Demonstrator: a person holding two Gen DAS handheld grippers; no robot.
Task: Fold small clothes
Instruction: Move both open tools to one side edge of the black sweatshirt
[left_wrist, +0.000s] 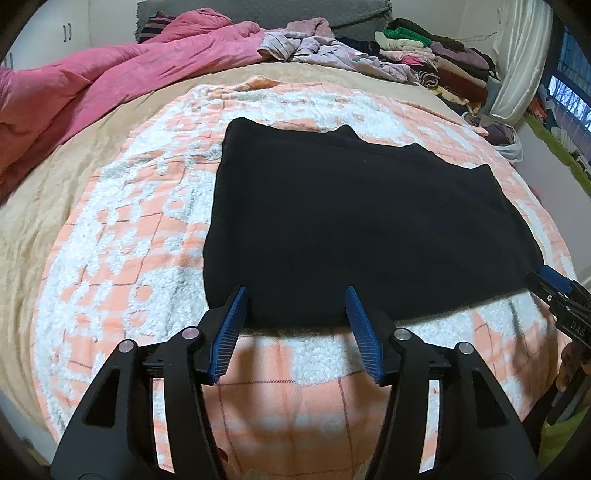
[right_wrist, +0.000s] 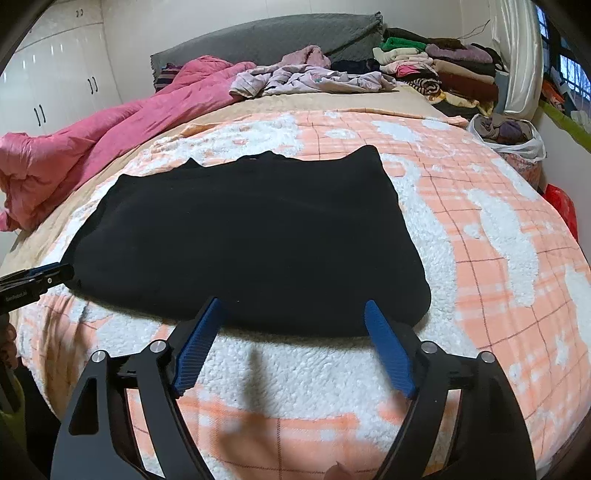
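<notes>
A black garment (left_wrist: 354, 221) lies flat on the orange and white fleece blanket (left_wrist: 129, 258), folded into a broad rectangle. My left gripper (left_wrist: 295, 291) hovers at its near edge by the left corner, jaws apart, nothing between the blue pads. In the right wrist view the same black garment (right_wrist: 251, 236) spreads across the fleece blanket (right_wrist: 480, 240). My right gripper (right_wrist: 293, 304) stands wide open at the near edge by the right corner, with no cloth pinched. Each gripper shows at the other view's side: the right gripper (left_wrist: 554, 291) and the left gripper (right_wrist: 40, 277).
A pink duvet (left_wrist: 110, 77) is bunched at the far left of the bed. Crumpled pale clothes (left_wrist: 325, 48) and a stack of folded clothes (left_wrist: 443, 62) lie at the back right. A white bag of clothes (right_wrist: 509, 136) stands off the right edge. White wardrobes (right_wrist: 55, 74) line the left wall.
</notes>
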